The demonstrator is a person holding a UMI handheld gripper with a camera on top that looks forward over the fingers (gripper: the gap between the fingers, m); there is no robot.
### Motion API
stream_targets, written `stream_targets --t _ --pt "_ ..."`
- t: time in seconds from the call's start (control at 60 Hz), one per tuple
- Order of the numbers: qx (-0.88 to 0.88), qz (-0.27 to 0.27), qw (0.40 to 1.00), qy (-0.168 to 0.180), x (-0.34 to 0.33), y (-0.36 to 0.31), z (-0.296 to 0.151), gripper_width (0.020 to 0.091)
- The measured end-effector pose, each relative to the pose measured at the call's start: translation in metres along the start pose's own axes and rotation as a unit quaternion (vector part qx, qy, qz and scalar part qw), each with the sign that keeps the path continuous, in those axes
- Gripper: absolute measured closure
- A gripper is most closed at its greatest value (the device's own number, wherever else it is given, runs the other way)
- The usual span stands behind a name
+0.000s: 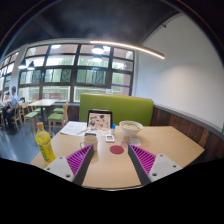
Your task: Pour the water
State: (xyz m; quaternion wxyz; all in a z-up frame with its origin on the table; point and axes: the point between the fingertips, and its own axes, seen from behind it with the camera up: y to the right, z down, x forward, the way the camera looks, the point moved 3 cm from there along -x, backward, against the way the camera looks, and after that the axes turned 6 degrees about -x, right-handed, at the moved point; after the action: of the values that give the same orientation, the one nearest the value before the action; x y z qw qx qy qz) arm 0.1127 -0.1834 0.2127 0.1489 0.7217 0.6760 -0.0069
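A yellow bottle [44, 146] stands on the wooden table [170, 140], to the left of my left finger. A red round coaster [117, 149] lies flat on the table just ahead of the fingers, between them. A white bowl [130, 128] sits further back on the right, and a small white cup [109, 136] stands beyond the coaster. My gripper [112, 160] is open, its purple pads [80, 157] spread wide over the table with nothing between them.
A tablet [99, 121] stands propped at the table's far side, with papers [73, 128] lying to its left. A green bench back [120, 105] runs behind the table. More tables and chairs [40, 110] stand at the far left under the windows.
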Motion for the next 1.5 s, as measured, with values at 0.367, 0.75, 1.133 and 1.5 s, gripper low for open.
stream_targets --t 0.367,0.75,1.133,1.5 --pt "-0.002 -0.041 0.999 -0.016 -0.018 -0.066 0.03 0.0306" --pt "0.0 -0.16 0.986 -0.046 0.019 -0.264 0.055 0.0306" --pt "-0.011 -0.088 0.996 -0.027 0.11 -0.306 0.047 0.0718" --pt "0.038 -0.133 0.99 -0.025 0.15 -0.303 0.023 0.081"
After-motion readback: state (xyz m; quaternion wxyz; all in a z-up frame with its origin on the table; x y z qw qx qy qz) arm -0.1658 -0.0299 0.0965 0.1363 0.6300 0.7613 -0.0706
